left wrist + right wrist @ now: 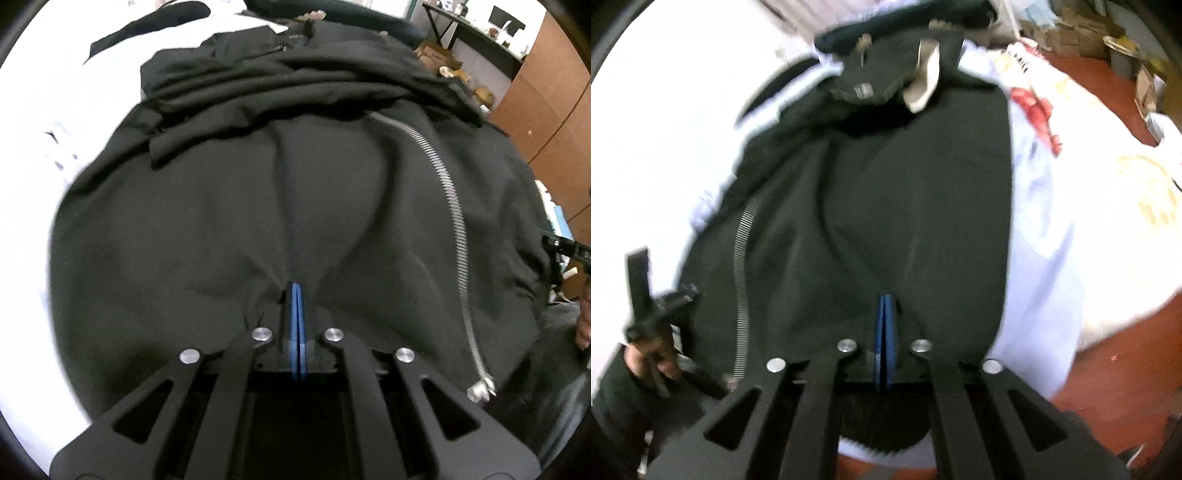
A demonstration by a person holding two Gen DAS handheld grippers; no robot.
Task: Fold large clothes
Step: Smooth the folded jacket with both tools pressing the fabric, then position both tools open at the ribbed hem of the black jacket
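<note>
Two views: from the left wrist, the left hand-held gripper [296, 295] pinches the black jacket [221, 221] at frame centre; from the right wrist, the right hand-held gripper [885, 306], pads nearly together, pinches jacket fabric at lower centre

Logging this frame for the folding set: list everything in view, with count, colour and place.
jacket: one, black, spread over the sheet
zipper: one, silver, down the jacket's edge
sheet: one, white, under the jacket
printed cloth: one, cream with red print, beside the jacket
floor: red-brown
cabinet: brown, background
boxes: several, brown, far floor
left tongs: shut, fabric puckered at the blue pads
right tongs: pads together on the jacket
</note>
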